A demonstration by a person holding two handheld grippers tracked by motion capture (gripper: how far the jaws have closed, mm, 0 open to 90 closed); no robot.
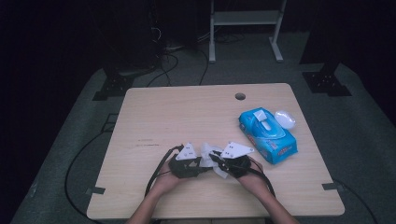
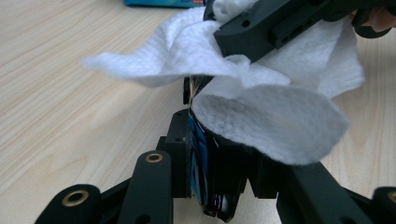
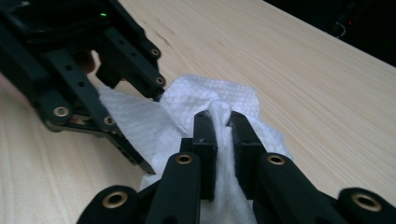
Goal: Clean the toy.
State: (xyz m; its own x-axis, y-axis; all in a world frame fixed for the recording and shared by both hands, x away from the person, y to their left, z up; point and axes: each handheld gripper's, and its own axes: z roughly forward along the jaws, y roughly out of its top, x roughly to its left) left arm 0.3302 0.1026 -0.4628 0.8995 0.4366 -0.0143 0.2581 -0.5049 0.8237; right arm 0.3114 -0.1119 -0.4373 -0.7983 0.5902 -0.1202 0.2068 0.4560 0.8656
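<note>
- The table [image 1: 187, 112] carries the work near its front edge, where both grippers meet over 1 white wipe [image 1: 208, 151]; the blue pack [image 1: 267, 134] lies well apart, back and to the right, with a small white lid [image 1: 285, 119] just beside it.
- The wipe [image 3: 140, 123] lies spread between the 2 tools, its long axis running roughly from one gripper to the other, so each hand is equally near and any next pull would go outward along that line.
- The right gripper [image 3: 223, 128] has its jaws closed on a bunched fold of the wipe; the cloth stands up between the pads and trails back under the jaws.
- The left gripper [image 2: 198, 105] looks closed on a thin dark thing with a blue face, possibly a phone [image 2: 198, 154] held on edge, though the wipe [image 2: 261, 121] drapes over it and hides the tips.
- The wipe sits directly ahead of the left gripper, lying on top of what it holds.
</note>
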